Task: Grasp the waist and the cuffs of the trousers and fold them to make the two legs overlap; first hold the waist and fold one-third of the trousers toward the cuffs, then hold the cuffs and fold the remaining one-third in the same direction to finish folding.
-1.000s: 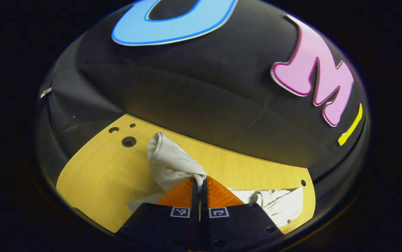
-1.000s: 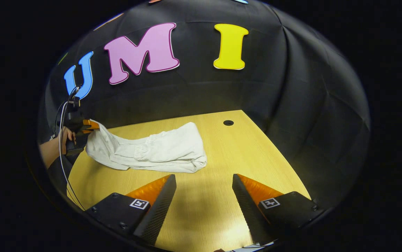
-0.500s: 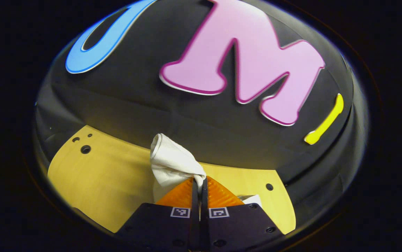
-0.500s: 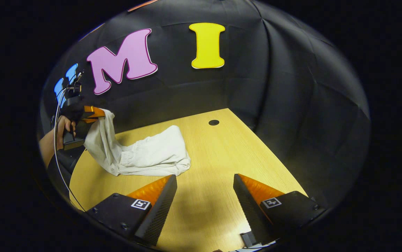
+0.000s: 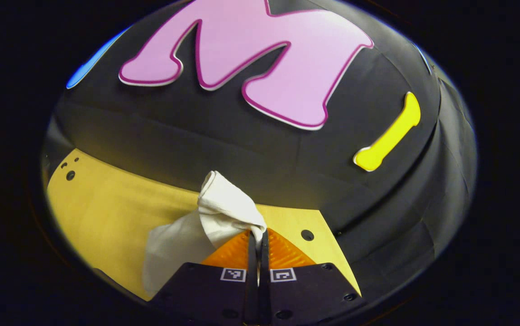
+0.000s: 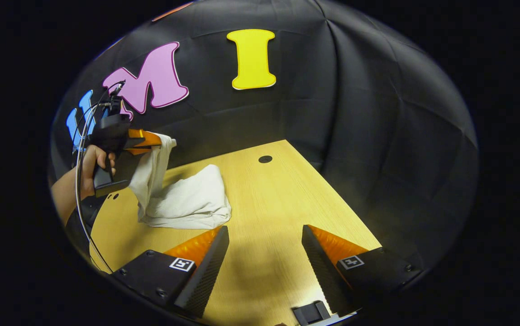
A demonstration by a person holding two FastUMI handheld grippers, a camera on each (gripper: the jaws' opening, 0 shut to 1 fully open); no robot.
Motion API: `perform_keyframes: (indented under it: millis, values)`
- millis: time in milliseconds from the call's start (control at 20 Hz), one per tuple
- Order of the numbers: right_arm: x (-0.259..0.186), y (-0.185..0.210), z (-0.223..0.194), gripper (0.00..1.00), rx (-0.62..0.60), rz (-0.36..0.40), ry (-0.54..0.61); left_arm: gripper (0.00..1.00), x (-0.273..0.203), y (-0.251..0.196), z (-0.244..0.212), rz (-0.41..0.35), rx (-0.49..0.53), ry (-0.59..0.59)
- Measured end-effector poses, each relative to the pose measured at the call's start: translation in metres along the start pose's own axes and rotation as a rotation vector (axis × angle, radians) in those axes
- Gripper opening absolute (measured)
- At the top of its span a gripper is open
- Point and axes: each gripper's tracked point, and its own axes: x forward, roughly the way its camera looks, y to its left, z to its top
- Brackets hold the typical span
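Note:
The white trousers (image 6: 183, 199) lie partly folded on the wooden table (image 6: 269, 217), with one end lifted off it. In the left gripper view my left gripper (image 5: 258, 235) is shut on that raised end of the trousers (image 5: 223, 210), and cloth hangs down to its left. The right gripper view shows the same left gripper (image 6: 144, 140) held by a hand (image 6: 97, 160), up above the pile at the left. My right gripper (image 6: 264, 235) stands open over the bare table near the front, apart from the trousers, with nothing between its fingers.
A round hole (image 6: 265, 159) sits in the table near its far edge; more holes (image 5: 70, 174) lie at the far left corner in the left gripper view. The black booth wall closes the table at the back and right. A small dark part (image 6: 312, 312) shows at the bottom edge.
My left gripper has lifted the trouser end higher and carried it rightward over the rest of the pile, which now looks shorter. My right gripper stayed open and drew back a little.

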Motion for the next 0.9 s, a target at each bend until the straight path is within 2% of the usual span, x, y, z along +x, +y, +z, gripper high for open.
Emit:
perform_keyframes:
  millis: [150,350,450,650,800,900]
  values:
    - [-0.001,-0.001,-0.001,0.99,-0.003,0.001,0.006,0.05,0.014,-0.008,-0.031,-0.001,-0.016,0.046]
    - [0.001,-0.005,-0.009,0.99,-0.013,-0.001,0.020,0.09,0.023,-0.018,-0.060,-0.007,0.031,0.092]
    - [0.000,-0.007,-0.012,0.99,-0.019,-0.003,0.027,0.13,0.028,-0.022,-0.072,-0.009,0.053,0.113]
    - [-0.003,-0.005,-0.015,0.99,-0.009,0.004,0.033,0.22,0.019,-0.031,-0.088,-0.051,0.013,0.139]
    - [-0.004,0.000,-0.014,0.99,0.001,0.006,0.023,0.83,0.002,-0.035,-0.080,-0.093,-0.006,0.102]
    - [-0.004,0.003,-0.014,0.99,-0.003,0.011,0.018,0.92,-0.014,-0.029,-0.076,-0.093,0.041,0.080]
